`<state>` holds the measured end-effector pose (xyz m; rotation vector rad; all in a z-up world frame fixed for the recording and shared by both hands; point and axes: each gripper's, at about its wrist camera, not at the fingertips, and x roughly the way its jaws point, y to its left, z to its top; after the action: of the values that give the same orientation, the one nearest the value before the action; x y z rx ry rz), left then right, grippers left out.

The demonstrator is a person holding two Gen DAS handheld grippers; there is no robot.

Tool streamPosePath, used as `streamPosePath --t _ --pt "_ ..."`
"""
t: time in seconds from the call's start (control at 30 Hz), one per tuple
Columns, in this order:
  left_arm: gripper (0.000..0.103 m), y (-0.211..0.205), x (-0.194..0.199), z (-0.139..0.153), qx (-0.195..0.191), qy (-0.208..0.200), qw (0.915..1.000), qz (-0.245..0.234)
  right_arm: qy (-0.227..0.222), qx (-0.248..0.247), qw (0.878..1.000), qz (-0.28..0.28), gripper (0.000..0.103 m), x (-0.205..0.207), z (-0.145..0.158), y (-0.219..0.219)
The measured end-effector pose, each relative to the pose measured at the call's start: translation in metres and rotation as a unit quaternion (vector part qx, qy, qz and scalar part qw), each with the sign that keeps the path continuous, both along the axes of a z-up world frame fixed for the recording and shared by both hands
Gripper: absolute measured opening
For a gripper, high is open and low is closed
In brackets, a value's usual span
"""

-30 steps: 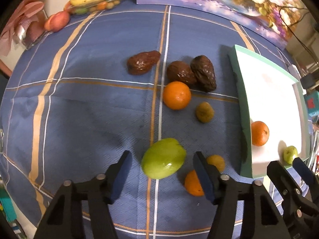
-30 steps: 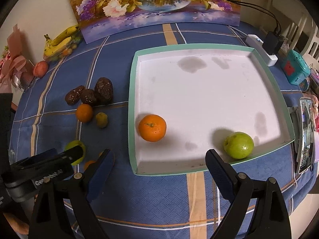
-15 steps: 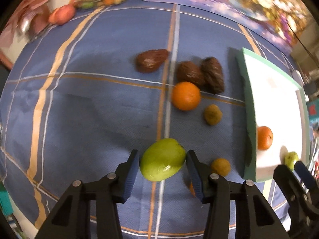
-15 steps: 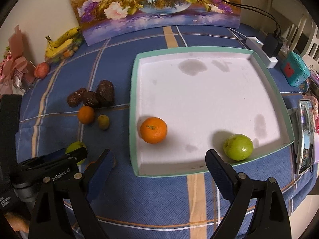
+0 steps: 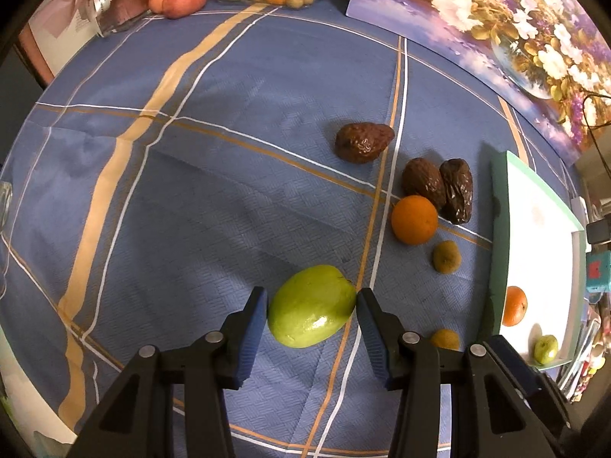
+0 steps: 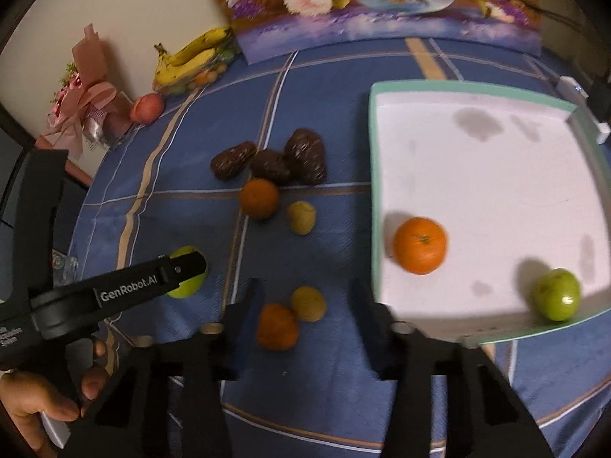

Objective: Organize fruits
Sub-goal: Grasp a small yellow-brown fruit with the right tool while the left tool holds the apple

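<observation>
Your left gripper point(image 5: 311, 315) has its jaws pressed against both sides of the large green mango-shaped fruit point(image 5: 311, 307), which sits on the blue plaid-clothed bench point(image 5: 214, 198); your right gripper point(image 6: 301, 305) hangs with jaws apart over a small orange point(image 6: 277, 326) and a yellowish round fruit point(image 6: 308, 303); at 2 o'clock from them, the teal-rimmed white tray point(image 6: 496, 175) holds an orange tangerine point(image 6: 420, 245) and a small green apple point(image 6: 556, 294).
</observation>
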<state>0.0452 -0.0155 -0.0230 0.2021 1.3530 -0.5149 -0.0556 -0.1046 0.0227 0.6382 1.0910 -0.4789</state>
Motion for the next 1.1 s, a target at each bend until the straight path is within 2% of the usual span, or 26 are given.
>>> streamPosePath --t 0.13,0.43,0.67,0.83,1.1 --pt "0.051 0.005 0.006 0.000 0.000 0.001 1.0000 -0.001 0.003 0.012 1.000 0.003 0.031 0.006 -0.010 0.000" --pt "0.051 0.005 0.008 -0.005 0.001 0.004 1.0000 -0.002 0.044 0.013 0.999 0.005 0.027 0.014 -0.032 0.001" --pt "0.051 0.002 0.010 -0.011 0.003 0.004 1.0000 -0.002 0.034 0.031 0.999 0.001 0.026 0.015 -0.041 -0.002" --pt "0.051 0.002 0.009 -0.003 -0.008 -0.005 1.0000 -0.001 0.029 0.030 0.999 0.001 0.026 0.016 -0.037 -0.003" --pt "0.051 0.001 0.003 0.025 -0.037 -0.036 0.9986 -0.012 -0.019 -0.001 1.000 -0.006 0.026 0.010 -0.002 -0.005"
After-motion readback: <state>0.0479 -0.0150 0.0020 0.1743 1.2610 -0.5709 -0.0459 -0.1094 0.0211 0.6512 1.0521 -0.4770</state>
